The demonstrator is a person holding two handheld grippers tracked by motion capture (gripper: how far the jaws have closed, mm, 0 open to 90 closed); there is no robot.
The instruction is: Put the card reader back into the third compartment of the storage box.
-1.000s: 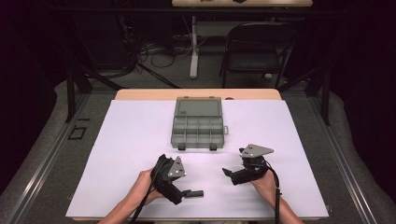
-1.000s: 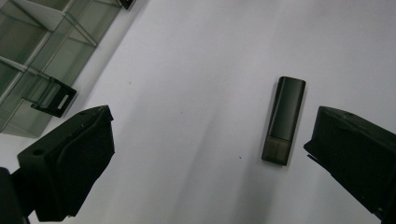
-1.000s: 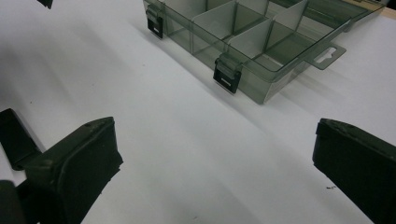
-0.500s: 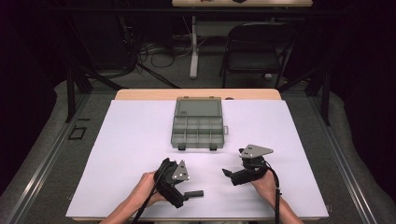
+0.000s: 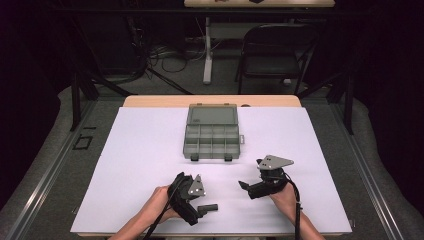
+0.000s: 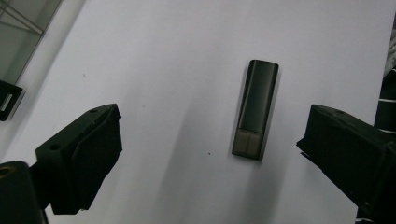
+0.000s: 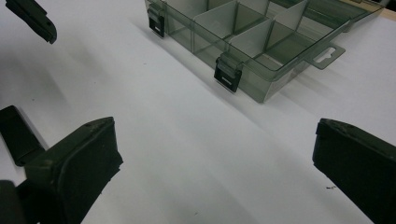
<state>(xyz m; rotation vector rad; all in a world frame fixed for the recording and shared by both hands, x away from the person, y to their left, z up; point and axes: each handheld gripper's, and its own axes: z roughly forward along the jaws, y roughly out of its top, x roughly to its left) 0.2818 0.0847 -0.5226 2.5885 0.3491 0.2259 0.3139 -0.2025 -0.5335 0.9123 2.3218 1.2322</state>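
The left tongs are black, bulky and angular, with a small grey three-cornered plate on top that carries several dark screw heads. A black cable trails from them back along the forearm. In the left gripper view their two jaws are thick matt-black blocks with slanted faces, and the left one has small round holes along its upper edge. The right tongs are black as well, topped by a wider grey three-cornered plate with dark screws, and a black cable runs from them toward the tabletop's near edge. Both forearms are bare, with no sleeves in sight
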